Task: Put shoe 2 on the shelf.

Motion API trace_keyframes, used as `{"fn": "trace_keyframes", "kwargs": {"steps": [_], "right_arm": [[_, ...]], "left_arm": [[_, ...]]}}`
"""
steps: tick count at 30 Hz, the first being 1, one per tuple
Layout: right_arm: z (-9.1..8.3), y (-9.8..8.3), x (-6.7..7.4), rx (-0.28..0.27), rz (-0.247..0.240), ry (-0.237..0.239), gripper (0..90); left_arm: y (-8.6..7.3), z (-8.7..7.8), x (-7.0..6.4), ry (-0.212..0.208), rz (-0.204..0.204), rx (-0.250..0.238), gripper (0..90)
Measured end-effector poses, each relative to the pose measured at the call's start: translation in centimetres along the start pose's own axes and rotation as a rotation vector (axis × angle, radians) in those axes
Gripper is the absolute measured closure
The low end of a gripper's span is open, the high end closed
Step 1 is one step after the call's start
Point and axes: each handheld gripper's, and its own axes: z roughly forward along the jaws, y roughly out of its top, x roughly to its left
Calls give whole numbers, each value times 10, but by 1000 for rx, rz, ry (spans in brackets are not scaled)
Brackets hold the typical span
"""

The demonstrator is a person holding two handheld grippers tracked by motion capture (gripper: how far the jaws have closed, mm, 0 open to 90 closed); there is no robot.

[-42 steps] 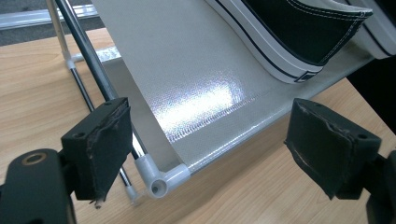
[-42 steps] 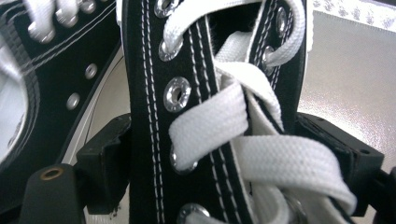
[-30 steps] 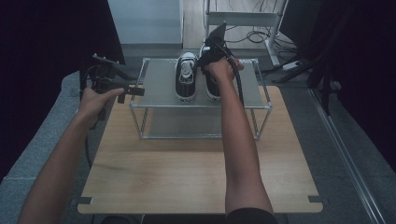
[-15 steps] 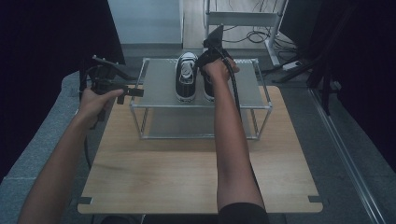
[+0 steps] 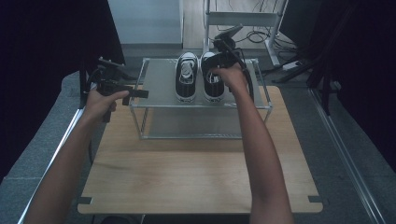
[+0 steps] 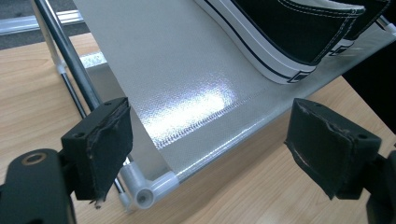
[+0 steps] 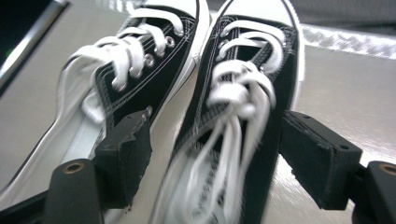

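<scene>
Two black canvas sneakers with white laces stand side by side on the top shelf of a metal rack (image 5: 159, 84). The left sneaker (image 5: 187, 77) is untouched. My right gripper (image 5: 218, 58) reaches down over the right sneaker (image 5: 212, 86). In the right gripper view its jaws (image 7: 215, 154) straddle that right sneaker (image 7: 243, 116). One pad sits in the gap beside the left sneaker (image 7: 140, 70), the other at the outer side. The jaws have just been closing with the shoe between them, and no squeeze shows. My left gripper (image 5: 140, 93) is open over the rack's front left corner (image 6: 154, 191).
The rack stands at the far half of a wooden table (image 5: 187, 158), with a lower shelf (image 5: 187, 126) beneath the top one. Dark curtains flank both sides. A metal stand and cables (image 5: 252, 28) lie on the floor beyond the table.
My right hand has shifted a little to the right and toward the person, uncovering more of the right sneaker. The left hand and the left sneaker have kept still.
</scene>
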Motion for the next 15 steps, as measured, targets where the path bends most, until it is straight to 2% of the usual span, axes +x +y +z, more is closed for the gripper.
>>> {"fn": "trace_keyframes", "kwargs": {"steps": [4,10,15], "right_arm": [[-22,-21,-11,-61,-39,54,277],[-50,-54,-31,-132,-68,117,293],[-65,-86,-51,-166,-80,136,306]], "left_arm": [[-2,1,-3,1,4,-2,150],[-5,-1,-6,5,16,-10,150],[-9,-3,-8,2,18,-12,150]]}}
